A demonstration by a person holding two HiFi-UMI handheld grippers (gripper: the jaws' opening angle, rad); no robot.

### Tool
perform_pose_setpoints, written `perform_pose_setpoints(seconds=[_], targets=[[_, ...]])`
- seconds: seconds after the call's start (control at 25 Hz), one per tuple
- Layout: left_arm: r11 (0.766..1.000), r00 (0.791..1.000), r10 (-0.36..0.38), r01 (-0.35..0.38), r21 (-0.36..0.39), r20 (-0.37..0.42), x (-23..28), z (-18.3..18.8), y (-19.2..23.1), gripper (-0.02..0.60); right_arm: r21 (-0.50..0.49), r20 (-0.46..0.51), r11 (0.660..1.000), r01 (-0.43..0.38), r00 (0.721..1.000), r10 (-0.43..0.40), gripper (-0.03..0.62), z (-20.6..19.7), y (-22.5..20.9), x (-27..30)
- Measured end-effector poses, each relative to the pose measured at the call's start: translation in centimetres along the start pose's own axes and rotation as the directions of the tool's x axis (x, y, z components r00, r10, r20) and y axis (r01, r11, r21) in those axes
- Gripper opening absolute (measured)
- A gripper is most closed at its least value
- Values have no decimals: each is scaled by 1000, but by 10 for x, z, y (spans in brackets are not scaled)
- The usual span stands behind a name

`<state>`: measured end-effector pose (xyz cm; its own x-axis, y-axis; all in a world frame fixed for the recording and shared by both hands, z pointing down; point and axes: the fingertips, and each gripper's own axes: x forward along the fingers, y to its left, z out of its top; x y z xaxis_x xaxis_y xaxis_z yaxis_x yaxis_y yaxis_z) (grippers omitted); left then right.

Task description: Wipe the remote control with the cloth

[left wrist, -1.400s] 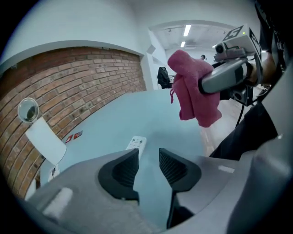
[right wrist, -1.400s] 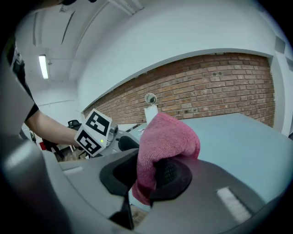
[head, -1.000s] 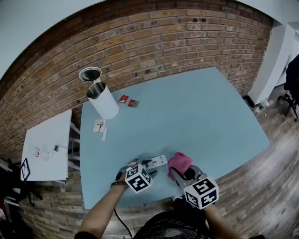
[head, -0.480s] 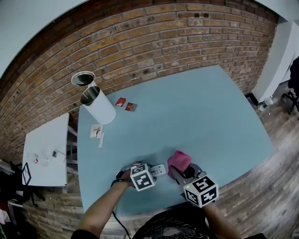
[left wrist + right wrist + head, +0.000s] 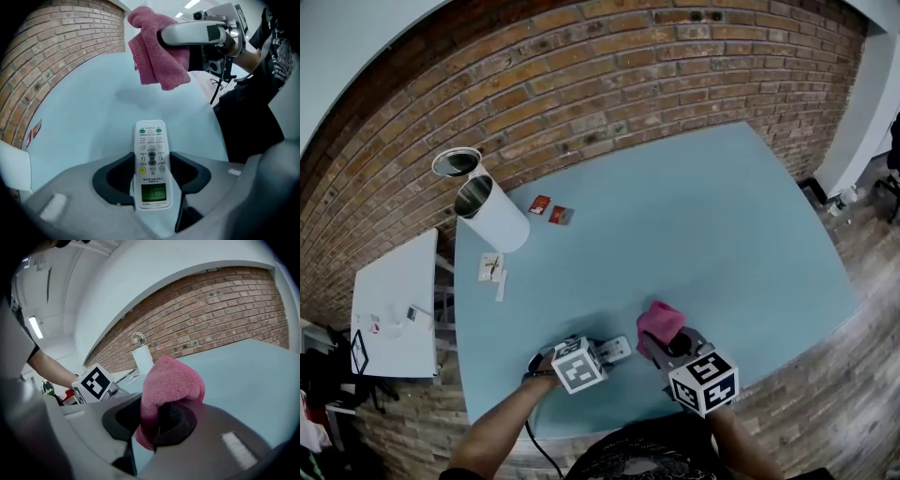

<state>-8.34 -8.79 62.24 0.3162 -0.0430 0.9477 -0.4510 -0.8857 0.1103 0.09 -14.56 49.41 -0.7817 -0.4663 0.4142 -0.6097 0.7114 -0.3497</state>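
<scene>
A white remote control (image 5: 151,164) lies buttons-up on the blue table (image 5: 694,225), its near end between the jaws of my left gripper (image 5: 152,174). Those jaws have just been closing, and both dark pads touch the remote's sides. In the head view the remote (image 5: 613,350) sticks out to the right of the left gripper (image 5: 596,356). My right gripper (image 5: 150,420) is shut on a pink cloth (image 5: 171,380), which bunches up above its jaws. The cloth (image 5: 659,322) hangs just right of the remote, a little above the table. From the left gripper view the cloth (image 5: 157,51) hangs beyond the remote's far end.
A white cylindrical container (image 5: 492,211) stands at the table's far left with its lid (image 5: 456,162) beside it. Two small red packets (image 5: 551,210) and paper slips (image 5: 494,267) lie near it. A white side table (image 5: 394,305) stands left of the blue table.
My left gripper has tipped more steeply down and sunk onto the remote's near end, and the remote now lies a little nearer to me. The right gripper still holds the cloth beside it.
</scene>
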Motion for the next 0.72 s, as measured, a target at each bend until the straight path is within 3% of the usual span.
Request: perform_pose_setpoints(seconds=[0.16, 0.32, 0.44, 0.72], targets=[[992, 991, 1, 15, -125, 130, -16, 13, -1, 239, 1, 23, 1000, -30, 999, 30, 63, 14, -1, 3], [975, 967, 12, 45, -216, 256, -44, 23, -2, 239, -12, 45, 999, -36, 998, 37, 63, 29, 3, 8], [980, 948, 45, 19, -198, 314, -62, 26, -5, 239, -30, 71, 999, -19, 997, 21, 63, 43, 8, 11], [992, 921, 127, -117, -49, 369, -88, 23, -20, 241, -94, 113, 995, 25, 993, -14, 63, 62, 37, 24]])
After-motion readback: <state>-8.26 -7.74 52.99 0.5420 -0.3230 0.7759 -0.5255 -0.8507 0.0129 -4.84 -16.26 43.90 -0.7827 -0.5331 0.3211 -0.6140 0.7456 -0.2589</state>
